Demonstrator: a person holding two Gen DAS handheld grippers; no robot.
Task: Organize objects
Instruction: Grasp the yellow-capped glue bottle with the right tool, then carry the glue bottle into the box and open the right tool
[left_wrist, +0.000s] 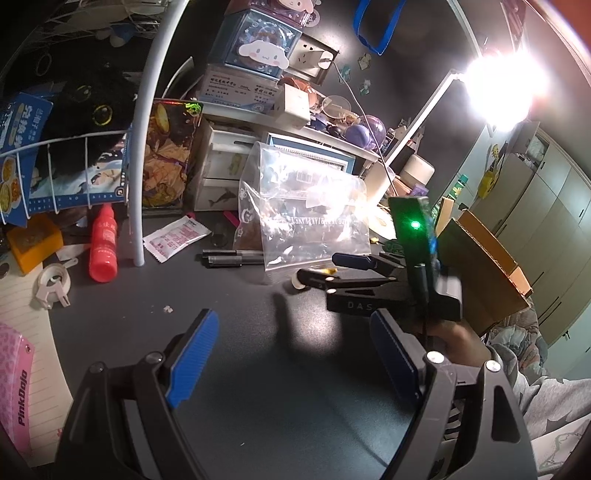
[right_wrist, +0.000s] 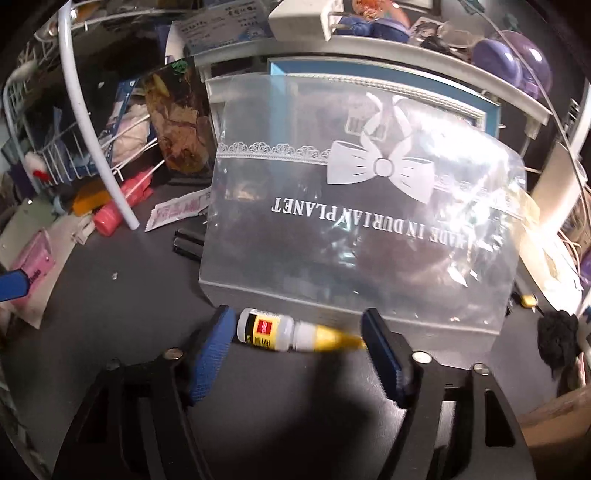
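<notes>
Right gripper (right_wrist: 299, 343) — jaws apart, small glue bottle (right_wrist: 273, 330) lying crosswise between the pads on the dark desk (right_wrist: 129, 295). Left gripper (left_wrist: 291, 354) — wide, nothing between. Beyond: clear zip bag (right_wrist: 351, 229), upright; red bottle (left_wrist: 104, 245) farther left.

Desk (left_wrist: 280, 369) centre free; plastic bag (right_wrist: 354, 229) blocks ahead, red bottle (left_wrist: 104, 243) & clutter left.
</notes>
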